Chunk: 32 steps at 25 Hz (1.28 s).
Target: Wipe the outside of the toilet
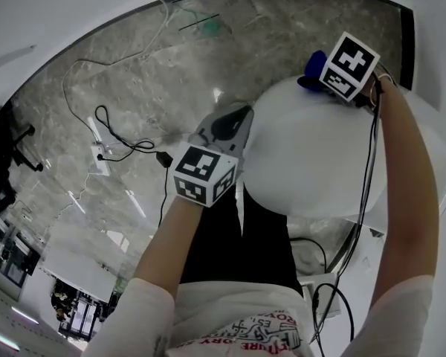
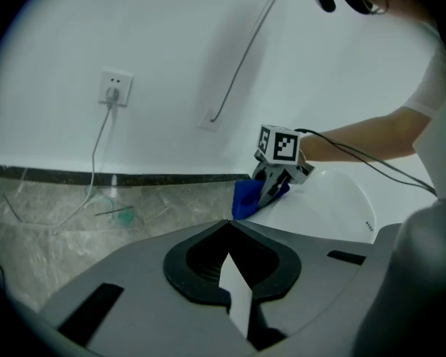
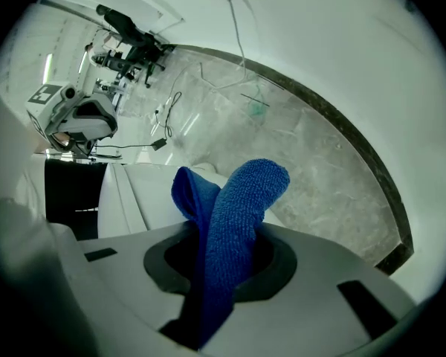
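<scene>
The right hand-held gripper [image 2: 273, 187] gripped a blue cloth [image 3: 234, 222] at the far edge of the toilet [image 1: 320, 155], its jaw tips buried in the folds. The left hand-held gripper [image 1: 224, 129], jaws together and empty, hung beside the toilet's near-left edge, over open marble floor [image 1: 134, 58]. The white wall [image 2: 171, 43] carried a socket [image 2: 116, 88].

Lab-like test room: a white toilet [image 1: 312, 162] stands on a marbled floor [image 1: 141, 58] beside bare white walls [image 2: 208, 36], with loose cables [image 1: 119, 136], a power strip [image 1: 100, 157] and equipment stands [image 3: 126, 28] nearby.
</scene>
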Tool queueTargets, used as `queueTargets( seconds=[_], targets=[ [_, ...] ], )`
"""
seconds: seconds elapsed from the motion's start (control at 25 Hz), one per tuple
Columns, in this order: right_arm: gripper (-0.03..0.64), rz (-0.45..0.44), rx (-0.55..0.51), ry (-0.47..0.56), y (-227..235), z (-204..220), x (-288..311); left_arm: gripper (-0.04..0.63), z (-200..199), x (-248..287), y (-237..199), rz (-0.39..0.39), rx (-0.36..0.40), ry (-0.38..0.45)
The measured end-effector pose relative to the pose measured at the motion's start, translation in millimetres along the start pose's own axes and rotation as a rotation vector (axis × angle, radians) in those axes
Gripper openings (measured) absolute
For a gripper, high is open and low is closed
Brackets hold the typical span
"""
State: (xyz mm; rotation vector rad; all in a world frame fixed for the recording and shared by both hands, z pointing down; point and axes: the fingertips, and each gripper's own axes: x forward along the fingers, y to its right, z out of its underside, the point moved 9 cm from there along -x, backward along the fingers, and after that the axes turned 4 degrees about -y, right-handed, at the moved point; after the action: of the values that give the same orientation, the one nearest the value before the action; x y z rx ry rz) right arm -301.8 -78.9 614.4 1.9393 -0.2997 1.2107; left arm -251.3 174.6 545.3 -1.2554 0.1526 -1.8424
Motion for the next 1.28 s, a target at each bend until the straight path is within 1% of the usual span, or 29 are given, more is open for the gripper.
queueTargets(
  seconds=[0.08,0.12,0.32,0.44,0.6,0.72,0.92,1.04,1.16,1.28],
  targets=[
    [0.071,-0.017,-0.046,-0.016,-10,-16,5,0.008,11,-8,-3,-0.005,-0.062,0.026],
    [0.072,-0.025,-0.069,-0.027,-15,-23,7,0.008,17,-12,-4,-0.017,-0.076,0.035],
    [0.072,-0.057,-0.179,-0.046,-43,-52,20,0.008,47,-30,-4,-0.065,-0.102,0.082],
    [0.072,-0.055,-0.207,-0.069,-56,-67,27,0.008,66,-41,-5,-0.094,-0.149,0.116],
    [0.072,-0.022,-0.200,-0.118,-72,-84,39,0.008,96,-56,-9,-0.147,-0.198,0.155],
    [0.072,-0.005,-0.243,-0.133,-90,-98,47,0.008,117,-70,-9,-0.176,-0.261,0.193],
    [0.072,0.005,-0.381,-0.174,-132,-125,65,0.008,152,-92,-6,-0.235,-0.318,0.206],
    [0.072,0.007,-0.472,-0.233,-156,-138,82,0.008,175,-103,-3,-0.265,-0.356,0.206],
    [0.072,-0.005,-0.547,-0.298,-177,-148,92,0.008,192,-114,0,-0.265,-0.395,0.225],
    [0.072,-0.017,-0.608,-0.330,-194,-155,104,0.008,209,-122,-1,-0.268,-0.415,0.236]
  ],
)
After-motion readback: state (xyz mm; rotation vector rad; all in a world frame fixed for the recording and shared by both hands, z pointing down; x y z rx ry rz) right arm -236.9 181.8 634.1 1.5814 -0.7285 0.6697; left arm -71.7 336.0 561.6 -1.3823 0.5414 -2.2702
